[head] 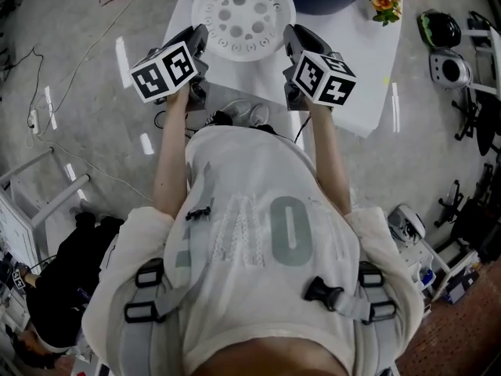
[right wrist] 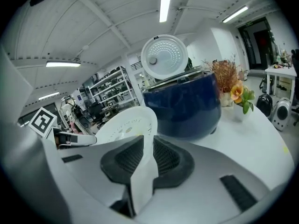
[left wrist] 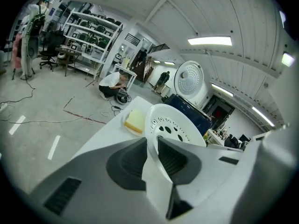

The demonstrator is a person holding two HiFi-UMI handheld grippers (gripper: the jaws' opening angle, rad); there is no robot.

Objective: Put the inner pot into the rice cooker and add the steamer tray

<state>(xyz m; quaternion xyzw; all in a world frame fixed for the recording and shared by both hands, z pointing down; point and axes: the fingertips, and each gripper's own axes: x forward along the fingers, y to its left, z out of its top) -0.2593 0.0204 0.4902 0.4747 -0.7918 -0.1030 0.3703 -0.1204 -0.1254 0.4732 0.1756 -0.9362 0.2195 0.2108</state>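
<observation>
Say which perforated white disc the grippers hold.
The steamer tray, clamped at opposite rims by left gripper and right gripper. The other is the open lid, standing on the blue rice cooker.
</observation>
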